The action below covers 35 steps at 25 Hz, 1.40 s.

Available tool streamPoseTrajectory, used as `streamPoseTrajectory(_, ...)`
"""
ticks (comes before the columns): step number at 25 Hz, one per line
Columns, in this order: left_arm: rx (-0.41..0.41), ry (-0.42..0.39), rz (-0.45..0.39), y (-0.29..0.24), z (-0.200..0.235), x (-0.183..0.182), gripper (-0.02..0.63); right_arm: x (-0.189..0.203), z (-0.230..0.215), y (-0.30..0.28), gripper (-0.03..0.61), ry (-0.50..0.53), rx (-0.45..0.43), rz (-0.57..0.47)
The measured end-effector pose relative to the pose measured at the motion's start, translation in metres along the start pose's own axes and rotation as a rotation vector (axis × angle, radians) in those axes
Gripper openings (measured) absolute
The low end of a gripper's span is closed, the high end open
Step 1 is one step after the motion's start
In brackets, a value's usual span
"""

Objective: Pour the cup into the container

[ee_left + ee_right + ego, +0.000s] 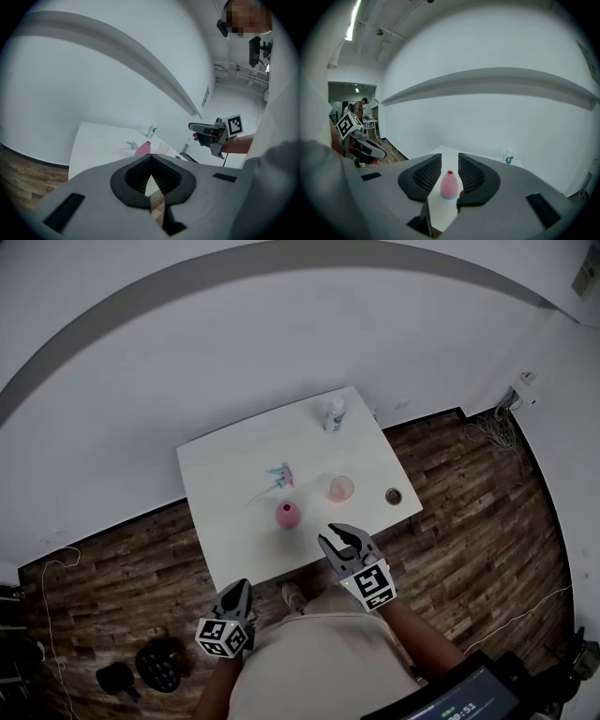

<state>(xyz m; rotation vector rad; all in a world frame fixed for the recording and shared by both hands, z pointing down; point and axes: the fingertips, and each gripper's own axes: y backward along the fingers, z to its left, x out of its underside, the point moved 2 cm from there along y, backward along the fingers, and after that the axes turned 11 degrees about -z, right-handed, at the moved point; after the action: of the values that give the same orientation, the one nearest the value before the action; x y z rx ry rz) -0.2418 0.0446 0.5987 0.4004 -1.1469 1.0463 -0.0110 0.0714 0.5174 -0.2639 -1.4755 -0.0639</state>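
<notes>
A translucent pink cup (pixel 341 487) stands on the white table (pixel 225 465), right of a pink vase-shaped container (pixel 288 515) with a narrow neck. My right gripper (pixel 338 540) hovers over the table's near edge, just short of both, its jaws a narrow gap apart and empty. In the right gripper view the container (pixel 449 184) shows through that gap, farther out on the table. My left gripper (pixel 238 590) hangs off the table at the near left, its pads meeting at the tips (pixel 151 159) with nothing held. From the left gripper view the container (pixel 143 148) and cup (pixel 162 149) stand side by side.
A small clear bottle (pixel 333 413) stands at the table's far edge. A teal and pink object (pixel 279 476) lies mid-table, and a small dark round object (pixel 393 495) sits at the right edge. Wooden floor surrounds the table; dark gear (pixel 157 664) lies at the lower left.
</notes>
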Motion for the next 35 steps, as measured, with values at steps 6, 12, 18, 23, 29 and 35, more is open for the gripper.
streamPoseTrajectory(6,0.003,-0.013,0.034,-0.008,-0.010,0.009,0.011,0.000,0.001,0.007,0.097,0.004,-0.027,-0.021)
streamPoseTrajectory(12,0.020,-0.041,0.044,-0.027,-0.046,0.015,0.011,0.003,-0.019,0.043,0.098,0.015,-0.025,-0.032)
streamPoseTrajectory(18,0.019,-0.050,0.032,-0.044,-0.095,0.015,0.011,0.000,-0.051,0.080,0.098,0.018,-0.021,-0.041)
streamPoseTrajectory(23,0.015,-0.055,0.032,-0.047,-0.138,0.024,0.011,-0.001,-0.070,0.116,0.120,0.008,-0.023,-0.054)
streamPoseTrajectory(29,0.001,-0.068,0.040,-0.040,-0.178,0.042,0.011,0.009,-0.081,0.163,0.147,-0.012,-0.018,-0.063)
streamPoseTrajectory(35,-0.019,-0.075,0.066,-0.015,-0.224,0.072,0.011,0.026,-0.083,0.225,0.164,-0.031,-0.004,-0.061)
